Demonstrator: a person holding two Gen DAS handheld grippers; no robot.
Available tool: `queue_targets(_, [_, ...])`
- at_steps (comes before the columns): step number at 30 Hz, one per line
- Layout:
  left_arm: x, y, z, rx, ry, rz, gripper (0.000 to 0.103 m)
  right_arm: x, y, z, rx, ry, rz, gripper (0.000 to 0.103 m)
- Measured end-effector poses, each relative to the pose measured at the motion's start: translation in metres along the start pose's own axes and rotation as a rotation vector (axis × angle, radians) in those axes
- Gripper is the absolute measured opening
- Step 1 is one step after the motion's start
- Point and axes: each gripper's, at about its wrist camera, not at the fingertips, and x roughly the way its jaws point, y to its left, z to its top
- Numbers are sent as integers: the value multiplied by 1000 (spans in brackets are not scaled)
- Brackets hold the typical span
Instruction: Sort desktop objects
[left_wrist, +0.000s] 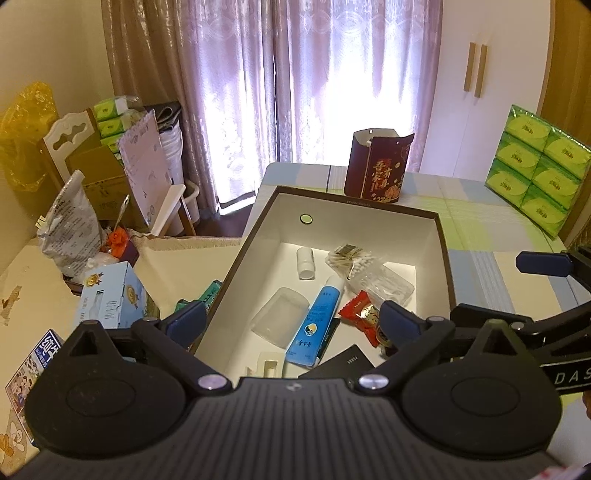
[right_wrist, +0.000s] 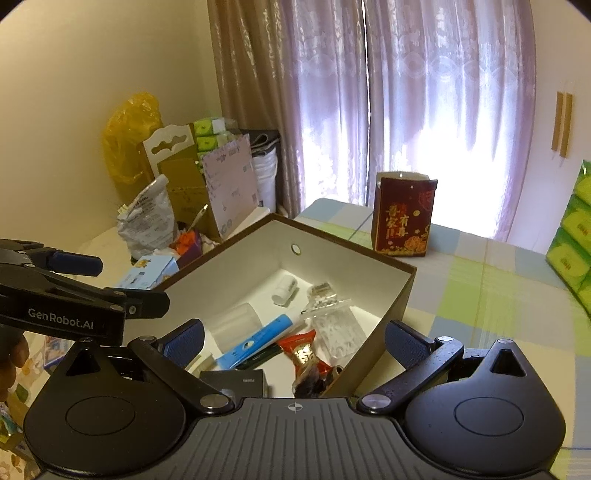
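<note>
Tongs both wide apart, nothing between the pads: left tongs (left_wrist: 291, 323) and right tongs (right_wrist: 293, 341) hang above the near end of the brown box (left_wrist: 445, 258), side by side

Box sits on the bench (right_wrist: 480, 280), directly ahead of and below both tongs. Already in it, going away from the tongs: black card (left_wrist: 349, 363); red candy wrapper (left_wrist: 360, 314) just ahead of the left tongs' right pad; blue tube (left_wrist: 317, 321) lying lengthwise; clear plastic tray (left_wrist: 280, 317); bag of cotton swabs (left_wrist: 351, 260); small white bottle (left_wrist: 306, 262) near the far wall

Still outside, to the left of the left tongs: light blue carton (left_wrist: 110, 295) and a green packet (left_wrist: 207, 293) pressed against the box wall. Red paper bag (right_wrist: 402, 218) stands well beyond the box; green tissue packs (left_wrist: 535, 166) far to the right

Judgement: sort partly done; next pick probably one of the items left of the box

Risks:
- two tongs close together, so a leftward swing of the right one could clip the left one
- green packet lies tight to the wall; a pad may catch the rim and shove the box
- carton looks broad for the opening; could slip if gripped at a corner
- dropping onto the heap may bounce the candy or swab bag out
</note>
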Motion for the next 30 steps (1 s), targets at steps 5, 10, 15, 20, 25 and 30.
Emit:
queue_targets(5, [-19,-5,-9,-19,-19,7,101,-18,3,-6,9,-12,8,101])
queue_targets(10, [-35,-15,-22,-13,-24,36,102,-34,2,-16,11,-14,8,101])
queue_targets(15, [-51,-26,-37,-30,-20,63,102,-51,0,-27,6,-14,28,101])
queue_targets(20, [-66,-36,-53,-56,-5,68,102,-68,-2,-39,-29,3,62,101])
queue_targets(25, [-83,-46,-68,-100,16,77,102,-85,-10,-51,-46,29,114,101])
queue_targets(30, [-96,-62,-84,-124,40,105,102,-97,-13,-68,-80,69,146,101])
